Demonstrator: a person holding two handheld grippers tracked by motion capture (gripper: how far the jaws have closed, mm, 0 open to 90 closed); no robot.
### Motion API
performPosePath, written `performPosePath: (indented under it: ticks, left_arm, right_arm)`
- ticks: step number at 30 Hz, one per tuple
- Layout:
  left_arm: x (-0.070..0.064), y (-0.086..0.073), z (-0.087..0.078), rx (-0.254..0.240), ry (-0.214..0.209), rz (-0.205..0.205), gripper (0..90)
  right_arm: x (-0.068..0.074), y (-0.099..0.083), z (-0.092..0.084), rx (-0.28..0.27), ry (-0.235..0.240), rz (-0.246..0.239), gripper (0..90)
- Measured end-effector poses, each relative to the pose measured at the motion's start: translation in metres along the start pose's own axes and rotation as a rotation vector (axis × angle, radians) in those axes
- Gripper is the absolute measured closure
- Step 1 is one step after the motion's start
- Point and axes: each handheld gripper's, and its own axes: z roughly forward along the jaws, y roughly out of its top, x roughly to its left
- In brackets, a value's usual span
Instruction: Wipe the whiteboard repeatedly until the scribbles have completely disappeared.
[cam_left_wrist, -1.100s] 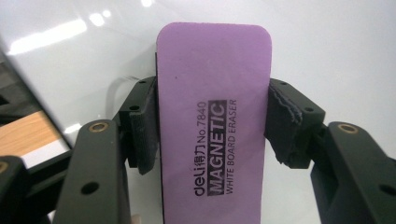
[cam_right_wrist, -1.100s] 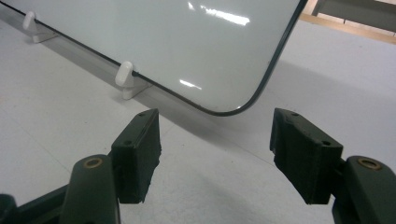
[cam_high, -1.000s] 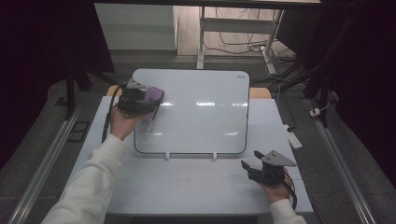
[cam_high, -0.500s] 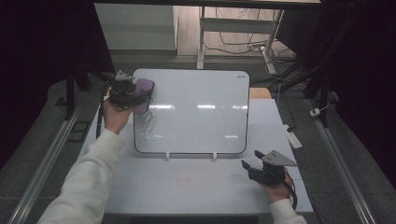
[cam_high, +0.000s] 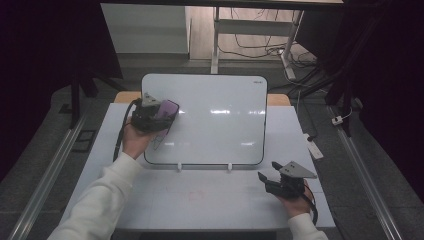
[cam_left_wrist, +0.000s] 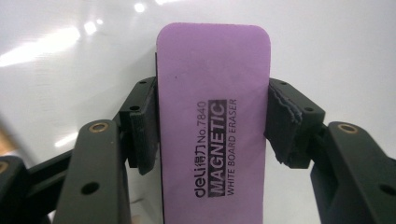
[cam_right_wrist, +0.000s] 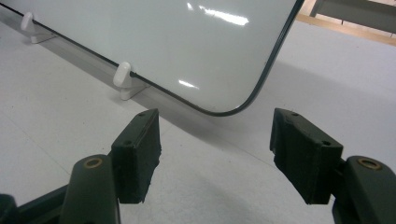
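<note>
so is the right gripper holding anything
No, the right gripper has open jaws with only bare table between them.

The whiteboard (cam_high: 215, 120) takes up the middle and far part of the table (cam_high: 200, 200), propped on two small white feet (cam_high: 179, 166) along its near edge. In front of those feet runs a bare strip of table. Narrow bare margins remain on either side of the board. The left gripper (cam_high: 162, 116) with its eraser (cam_high: 167, 109) covers the board's left edge; the right gripper (cam_high: 267, 181) sits on the front strip.

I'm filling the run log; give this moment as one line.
left gripper: shut on purple eraser, at whiteboard | right gripper: open, empty, over table
</note>
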Motion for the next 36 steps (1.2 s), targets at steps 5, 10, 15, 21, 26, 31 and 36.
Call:
performPosePath:
  ticks: [5,10,15,21,26,31,36]
  left_arm:
    - [0.021,0.011,-0.007,-0.025,0.057,-0.043,41.6]
    - [0.028,0.025,-0.007,-0.037,0.082,-0.047,41.7]
    - [0.016,0.03,0.0,-0.033,0.079,-0.015,41.6]
    - [-0.001,0.03,0.007,-0.01,0.029,0.032,41.6]
    - [0.009,0.031,0.001,-0.021,0.058,0.007,41.6]
    - [0.03,0.026,-0.009,-0.033,0.083,-0.052,41.6]
    - [0.028,0.018,-0.009,-0.022,0.07,-0.045,41.6]
  right_arm:
    - [-0.001,0.0,0.0,0.001,0.0,0.003,32.6]
    - [-0.001,0.0,0.0,0.0,-0.003,0.002,32.6]
    - [-0.002,-0.001,0.0,-0.001,-0.004,0.004,32.6]
    - [-0.001,0.0,-0.001,-0.002,-0.003,0.002,32.6]
    - [-0.001,-0.001,0.0,0.0,-0.002,0.003,32.6]
    - [-0.002,-0.001,0.0,-0.002,-0.003,0.004,32.6]
    - [-0.001,-0.001,0.001,0.003,-0.002,0.003,32.6]
